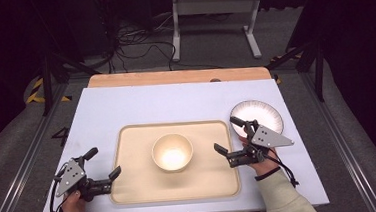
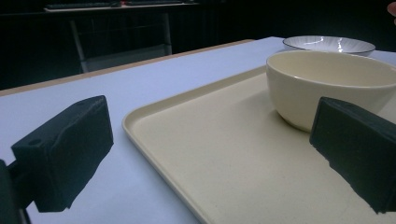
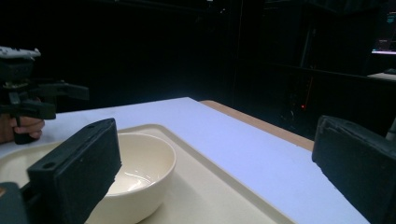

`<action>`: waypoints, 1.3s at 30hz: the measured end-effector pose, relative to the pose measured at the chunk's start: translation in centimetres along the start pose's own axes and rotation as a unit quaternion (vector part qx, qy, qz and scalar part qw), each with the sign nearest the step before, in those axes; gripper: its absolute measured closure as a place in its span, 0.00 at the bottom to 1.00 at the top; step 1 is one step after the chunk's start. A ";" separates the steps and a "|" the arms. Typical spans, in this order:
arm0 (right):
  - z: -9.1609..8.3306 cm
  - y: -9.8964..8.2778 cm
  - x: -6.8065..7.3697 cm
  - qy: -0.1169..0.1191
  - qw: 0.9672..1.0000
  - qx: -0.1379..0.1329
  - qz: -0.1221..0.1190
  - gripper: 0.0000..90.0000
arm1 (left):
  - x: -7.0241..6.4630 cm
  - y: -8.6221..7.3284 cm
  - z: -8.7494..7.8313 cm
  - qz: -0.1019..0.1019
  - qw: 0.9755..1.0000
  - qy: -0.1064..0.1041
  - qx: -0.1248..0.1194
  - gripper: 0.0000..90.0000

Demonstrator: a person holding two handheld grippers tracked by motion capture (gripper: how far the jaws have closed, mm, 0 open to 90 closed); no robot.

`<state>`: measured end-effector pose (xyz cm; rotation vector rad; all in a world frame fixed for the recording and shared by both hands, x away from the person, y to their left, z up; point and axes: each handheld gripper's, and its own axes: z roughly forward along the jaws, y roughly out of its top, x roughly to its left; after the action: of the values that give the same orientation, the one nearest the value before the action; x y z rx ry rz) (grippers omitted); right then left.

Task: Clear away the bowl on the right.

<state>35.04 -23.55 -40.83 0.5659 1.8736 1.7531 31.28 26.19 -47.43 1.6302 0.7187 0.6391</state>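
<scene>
Bowl, cream, sits upright at centre of a beige tray on the white tabletop. Left hand-held gripper at tray's left edge, jaws spread wide, holding nothing. Right hand-held gripper at tray's right edge, jaws wide, empty. Striped plate just beyond it, off the tray
</scene>
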 end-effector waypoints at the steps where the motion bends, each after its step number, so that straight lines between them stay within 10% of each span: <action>1: -0.1 0.0 0.0 -0.003 1.000 0.001 0.004 0.02 | 0.0 0.0 0.0 0.000 1.000 0.000 0.000 0.00; 9: -1.3 -0.5 -0.7 -0.014 0.997 -0.054 0.053 0.08 | 0.0 0.0 0.0 0.000 1.000 0.001 -0.001 0.00; 15: -1.8 -1.0 -0.9 0.000 0.998 -0.056 0.037 0.06 | 0.0 0.0 0.0 0.000 1.000 0.000 -0.001 0.00; 39: -1.1 -5.1 0.1 0.014 0.999 0.017 0.026 0.06 | -0.1 0.0 -0.1 0.002 1.000 0.000 -0.003 0.00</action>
<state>34.49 -24.73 -45.90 0.6120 1.9269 1.7739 31.20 26.19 -47.45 1.6268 0.7124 0.6435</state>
